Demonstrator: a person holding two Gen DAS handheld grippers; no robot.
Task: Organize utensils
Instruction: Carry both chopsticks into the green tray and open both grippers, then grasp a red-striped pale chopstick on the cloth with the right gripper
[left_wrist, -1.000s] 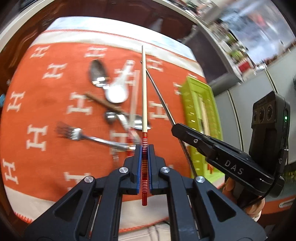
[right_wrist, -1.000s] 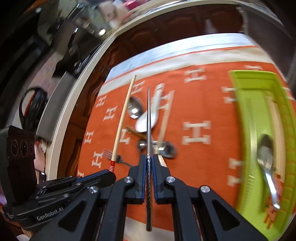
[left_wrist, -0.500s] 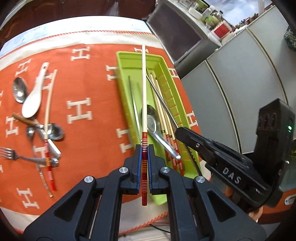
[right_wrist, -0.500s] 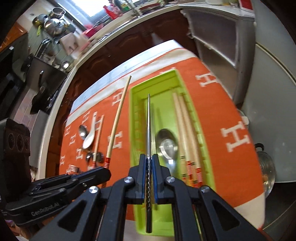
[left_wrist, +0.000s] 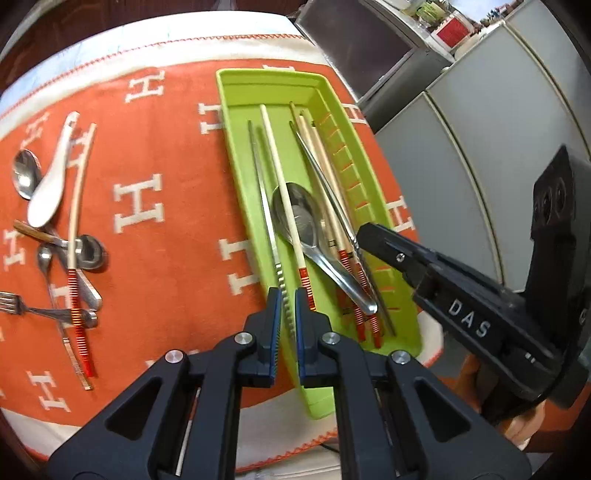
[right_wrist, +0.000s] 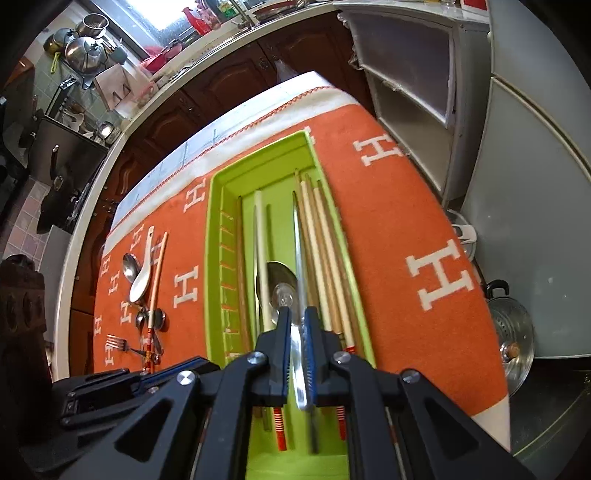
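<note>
A lime-green tray (left_wrist: 229, 147) (right_wrist: 214, 240) lies on an orange cloth. It holds a metal spoon (left_wrist: 299, 218) (right_wrist: 282, 280), wooden chopsticks and a metal chopstick. My left gripper (left_wrist: 288, 306) hovers over the tray's near end with its jaws slightly apart and nothing in them. A pale chopstick with a red-banded end (left_wrist: 280, 184) lies in the tray across the spoon, just right of the gap. My right gripper (right_wrist: 297, 317) (left_wrist: 364, 232) is over the tray too, jaws parted. A metal chopstick (right_wrist: 299, 251) (left_wrist: 325, 177) sits loosely between them, its near end blurred.
Left on the cloth (left_wrist: 166, 166) lie a white ceramic spoon (left_wrist: 48, 199), metal spoons, a fork (left_wrist: 22, 306) and a red-banded chopstick (left_wrist: 74, 240). Grey cabinet doors (left_wrist: 461, 147) stand right of the table. A steel pot (right_wrist: 513, 343) sits on the floor.
Both grippers swung right from the utensil pile to above the tray. The left jaws parted and the pale chopstick now lies in the tray. The right jaws widened around the metal chopstick.
</note>
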